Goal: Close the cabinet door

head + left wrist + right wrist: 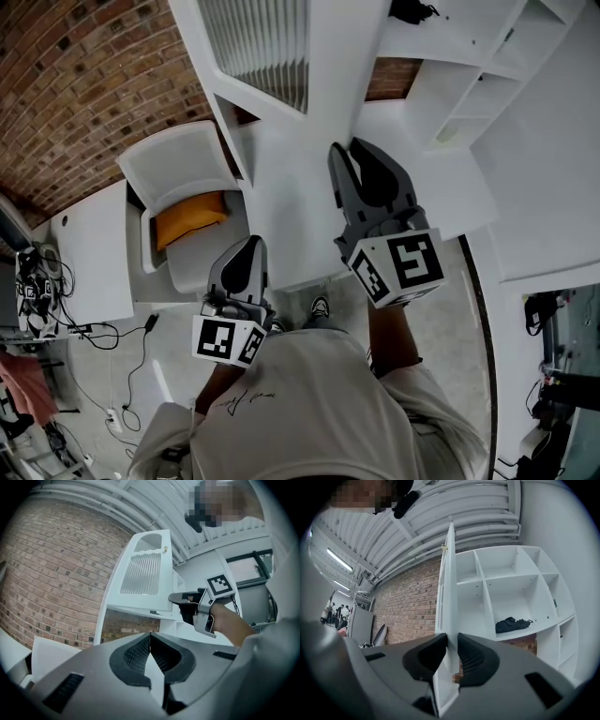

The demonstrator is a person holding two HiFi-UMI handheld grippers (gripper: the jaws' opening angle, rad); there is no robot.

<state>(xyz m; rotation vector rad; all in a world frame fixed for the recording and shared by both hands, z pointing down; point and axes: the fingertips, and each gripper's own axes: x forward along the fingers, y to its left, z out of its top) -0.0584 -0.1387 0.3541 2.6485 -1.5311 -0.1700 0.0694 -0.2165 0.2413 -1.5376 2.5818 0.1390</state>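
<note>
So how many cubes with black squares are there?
2. One cube on the left gripper, lower left; the other cube on the right gripper, whose opening fingers straddle the cabinet door.

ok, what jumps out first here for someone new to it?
The tall white cabinet door, standing open edge-on, with its edge between the right gripper's opening jaws, in front of the open shelves. Next, the brick wall behind, and the orange cushion on the white chair at the head view's left. The left gripper hangs lower, shut and empty.
</note>
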